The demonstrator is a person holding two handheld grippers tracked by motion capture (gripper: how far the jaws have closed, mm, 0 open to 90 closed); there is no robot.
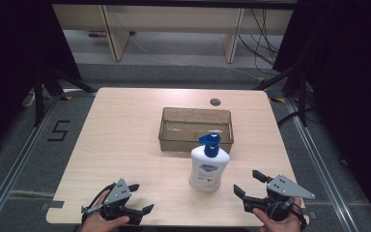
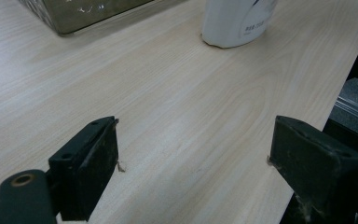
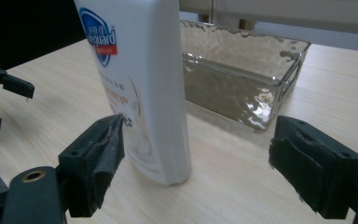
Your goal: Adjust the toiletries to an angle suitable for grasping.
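A white soap bottle point(image 1: 208, 169) with a blue pump top stands upright on the wooden table point(image 1: 125, 140), just in front of a clear rectangular tray point(image 1: 196, 128). My left gripper point(image 1: 141, 198) rests open near the table's front left edge, well apart from the bottle point(image 2: 237, 21). My right gripper point(image 1: 249, 183) is open at the front right, its jaws wide and aimed toward the bottle point(image 3: 144, 84). The bottle stands beyond the left jaw, not between the pads. The tray point(image 3: 247, 79) lies behind it, with nothing in it.
A small round hole point(image 1: 215, 102) sits in the table near its far edge. Dark curtains flank both sides, and wooden furniture legs stand on the floor beyond the table. The left gripper point(image 3: 4, 100) shows at the far left of the right gripper view.
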